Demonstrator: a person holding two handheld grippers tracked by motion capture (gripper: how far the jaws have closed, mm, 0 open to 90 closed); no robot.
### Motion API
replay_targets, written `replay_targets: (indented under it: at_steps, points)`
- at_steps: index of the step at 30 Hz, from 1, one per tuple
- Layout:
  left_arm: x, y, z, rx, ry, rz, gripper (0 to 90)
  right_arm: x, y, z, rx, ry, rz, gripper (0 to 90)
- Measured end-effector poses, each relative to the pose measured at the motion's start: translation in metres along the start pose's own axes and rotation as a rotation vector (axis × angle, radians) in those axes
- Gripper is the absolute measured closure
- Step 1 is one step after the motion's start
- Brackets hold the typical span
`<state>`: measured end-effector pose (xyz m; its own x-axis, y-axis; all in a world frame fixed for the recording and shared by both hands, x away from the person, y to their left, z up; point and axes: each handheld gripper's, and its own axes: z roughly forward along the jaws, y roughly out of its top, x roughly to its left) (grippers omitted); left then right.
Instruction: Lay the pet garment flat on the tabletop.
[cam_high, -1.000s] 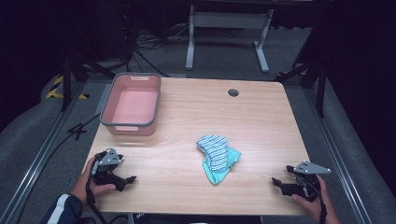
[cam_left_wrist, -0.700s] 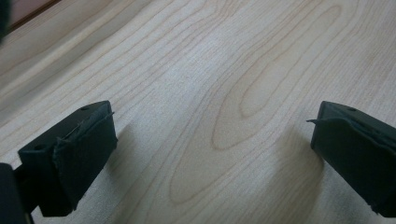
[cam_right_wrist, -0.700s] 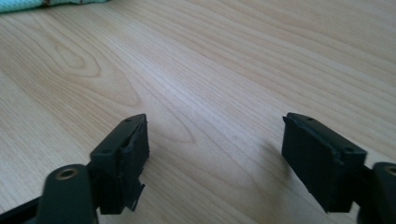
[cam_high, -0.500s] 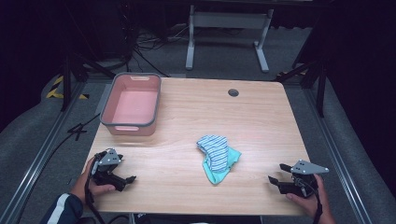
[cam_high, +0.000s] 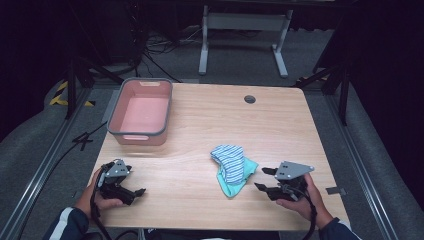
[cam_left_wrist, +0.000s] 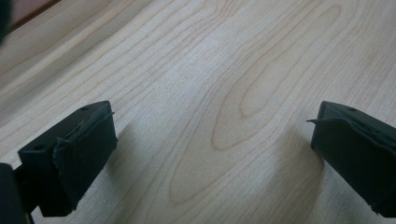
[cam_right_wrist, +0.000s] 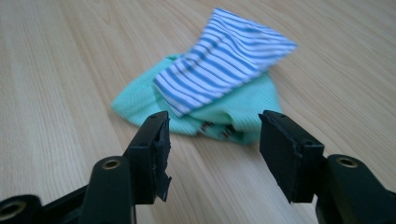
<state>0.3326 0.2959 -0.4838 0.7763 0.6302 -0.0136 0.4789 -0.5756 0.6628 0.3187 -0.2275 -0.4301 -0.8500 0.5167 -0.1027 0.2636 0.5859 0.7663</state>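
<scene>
Lots of bare table (cam_high: 200, 125) in the middle. Pink tub (cam_high: 141, 111) sitting at the far left. Pile of cloths (cam_high: 232, 169) lying just in front of the right gripper (cam_high: 266, 179), in its way. Bare wood ahead of the left gripper (cam_high: 135, 190).

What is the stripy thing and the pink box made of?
The stripy thing looks like soft woven cloth: it folds and drapes over a green cloth with a finer knit-like texture. The pink box looks like smooth, matte plastic with a grey rim, judging by its stiff molded shape.
</scene>
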Motion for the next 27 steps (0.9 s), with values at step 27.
replay_targets:
  at_steps: [27]
  points:
    - [-0.001,0.0,0.0,-0.002,0.005,-0.006,0.3,0.011,0.019,0.088,0.096,0.125,-0.087,62.6]
